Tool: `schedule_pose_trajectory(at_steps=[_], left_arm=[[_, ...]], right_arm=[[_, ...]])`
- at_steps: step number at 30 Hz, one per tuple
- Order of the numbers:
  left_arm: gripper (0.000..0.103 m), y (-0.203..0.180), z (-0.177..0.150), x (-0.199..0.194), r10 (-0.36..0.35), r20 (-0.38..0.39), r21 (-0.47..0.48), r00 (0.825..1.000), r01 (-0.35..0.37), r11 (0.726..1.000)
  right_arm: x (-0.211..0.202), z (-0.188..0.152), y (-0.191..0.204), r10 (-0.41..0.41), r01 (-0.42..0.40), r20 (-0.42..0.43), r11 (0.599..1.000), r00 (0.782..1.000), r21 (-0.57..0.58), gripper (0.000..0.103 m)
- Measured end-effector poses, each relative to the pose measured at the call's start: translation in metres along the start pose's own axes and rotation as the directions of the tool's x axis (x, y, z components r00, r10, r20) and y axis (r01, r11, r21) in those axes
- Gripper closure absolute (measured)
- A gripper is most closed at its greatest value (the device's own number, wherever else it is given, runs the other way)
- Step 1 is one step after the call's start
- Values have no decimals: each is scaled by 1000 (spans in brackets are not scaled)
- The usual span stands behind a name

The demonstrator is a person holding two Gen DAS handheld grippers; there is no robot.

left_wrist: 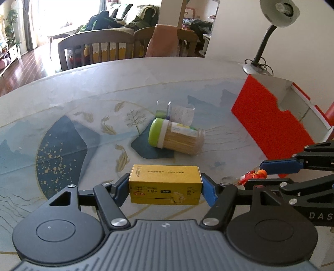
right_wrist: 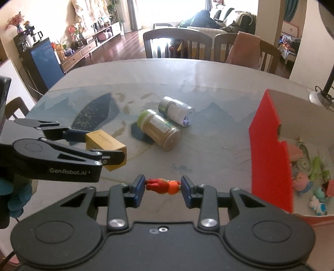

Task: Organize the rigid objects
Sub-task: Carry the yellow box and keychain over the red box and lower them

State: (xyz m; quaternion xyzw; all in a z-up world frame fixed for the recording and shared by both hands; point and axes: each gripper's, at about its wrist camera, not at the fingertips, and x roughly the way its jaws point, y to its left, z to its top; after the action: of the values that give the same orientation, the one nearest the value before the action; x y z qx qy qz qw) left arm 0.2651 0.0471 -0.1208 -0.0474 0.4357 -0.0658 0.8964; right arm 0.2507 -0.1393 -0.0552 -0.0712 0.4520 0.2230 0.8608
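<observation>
A yellow carton (left_wrist: 165, 184) is clamped lengthwise between the blue pads of the left gripper (left_wrist: 165, 187), one pad pressed on each short end, and it is carried clear above the table (left_wrist: 62, 83). Just beside it, toward the red box (left_wrist: 269, 125), a small red and orange figurine (right_wrist: 163, 185) is pinched head and foot in the right gripper (right_wrist: 163, 186), whose jaws are set narrow around it; it too is held off the tabletop.

Taking the red box as the landmark: it stands open at the table's edge, its tall red wall with a notch cut in the rim facing the two grippers. Inside it, seen from the right wrist, a jumble of small toys (right_wrist: 309, 179) is lying on the white floor of the box, pink, green and blue among them.

Out on the table, well apart from the red box and beyond both grippers, a toothpick jar with a green cap (left_wrist: 176, 136) is lying on its side. Touching or nearly touching it on the far side, a clear jar with a silver lid (right_wrist: 175, 111) is also tipped over.

Behind the red box, a gooseneck desk lamp (left_wrist: 279, 14) is planted on the tabletop. Wooden chairs (left_wrist: 96, 47) are drawn up at the table's far edge.
</observation>
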Motion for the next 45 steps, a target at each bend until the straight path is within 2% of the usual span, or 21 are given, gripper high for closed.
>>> schedule_pose_trajectory(at_steps=[13,23,36,45], left_arm=[[33,-40,24,-48,-35,30,43,999,34,999],[33,-91,59,-65,-58,87,108,995,49,993],[33,-181,97,-47,-101,109,198,989,78,977],[33,-234,108,-16,-116,72,226,991,97,969]], right_arm=[[-64,13,-28,-2,0,90,1000,996,25,67],[-95,21,-72,-30,26,145,999,989,31,67],[-116,16,-150,-76,70,179,997,981,36,67],[-119,6,-208,-118,108,174,992,978,64,67]])
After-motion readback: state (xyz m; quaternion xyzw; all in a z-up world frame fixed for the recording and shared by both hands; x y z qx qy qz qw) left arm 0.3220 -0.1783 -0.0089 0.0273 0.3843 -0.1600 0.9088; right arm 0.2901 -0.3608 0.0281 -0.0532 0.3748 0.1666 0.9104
